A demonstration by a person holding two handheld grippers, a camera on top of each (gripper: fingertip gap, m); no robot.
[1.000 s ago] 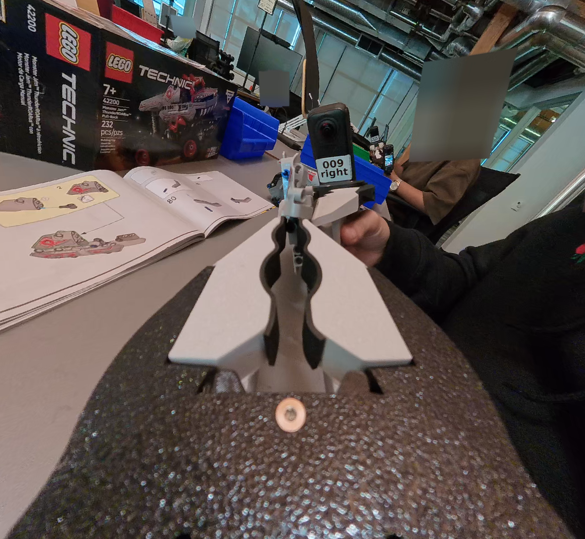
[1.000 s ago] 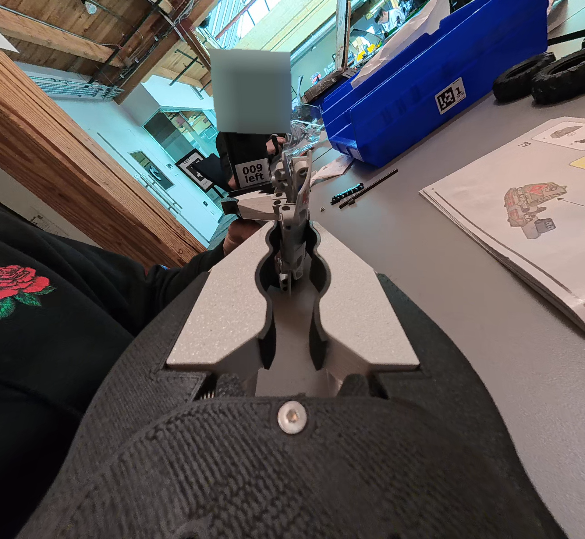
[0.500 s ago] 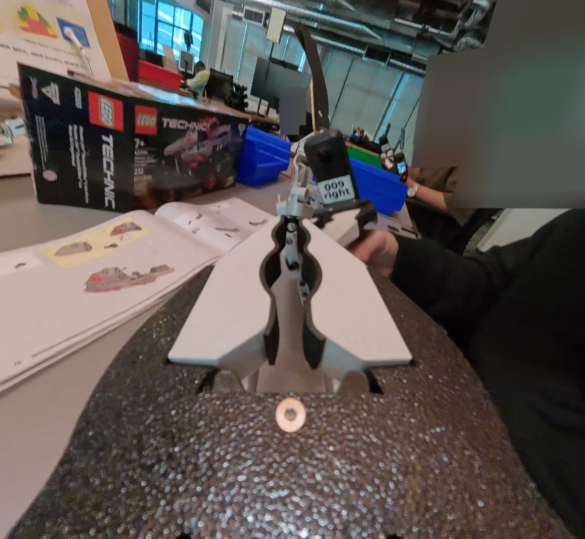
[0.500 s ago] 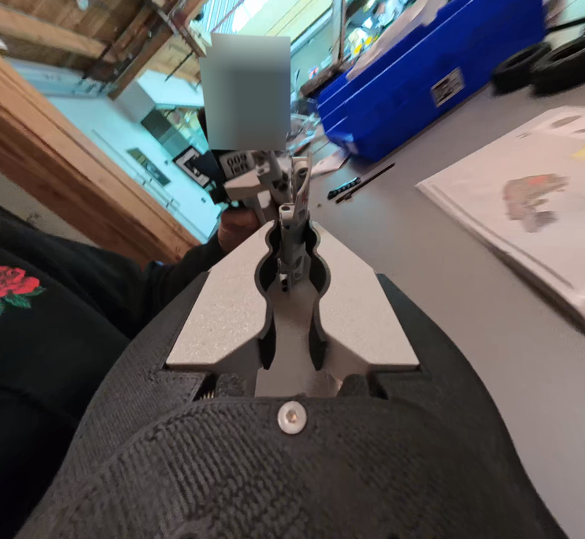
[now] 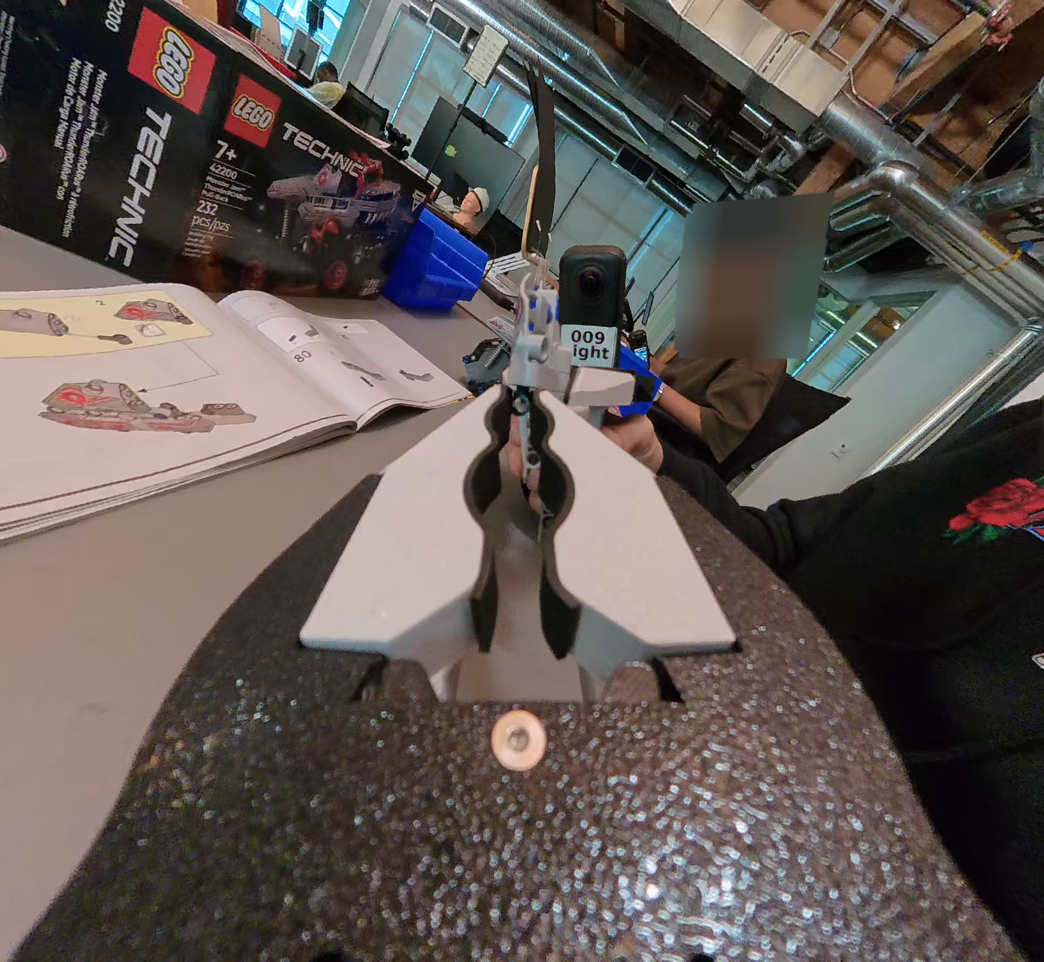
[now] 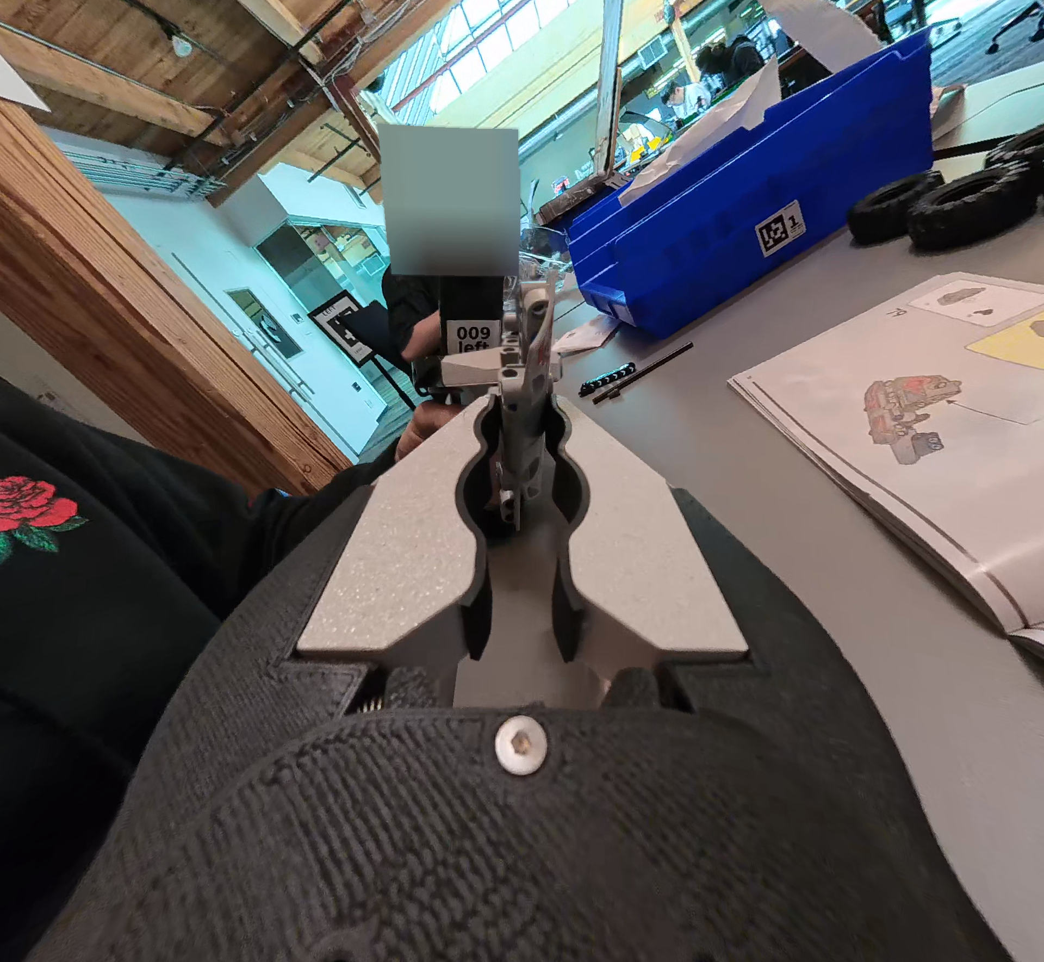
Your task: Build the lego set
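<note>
Lego assembly, a grey build of beams with blue and red touches, is held above a grey table between two handheld grippers that face each other. The right gripper is clamped on the assembly's lower end, its jaws nearly together with the grey beams pinched between the fingertips. The left gripper is likewise closed to a narrow slit at its tips, gripping a thin dark part at the near side of the same assembly, whose grey upper block rises just past the fingertips.

An open instruction booklet lies flat on the table beside the grippers. Behind it stands the set's black box. A blue bin sits farther along the table with white paper sticking out of its top; what else it holds cannot be made out. A second blue bin stands beside the box, contents hidden. Black tyres rest near the first bin, and a thin black axle lies next to a short black ribbed piece.
</note>
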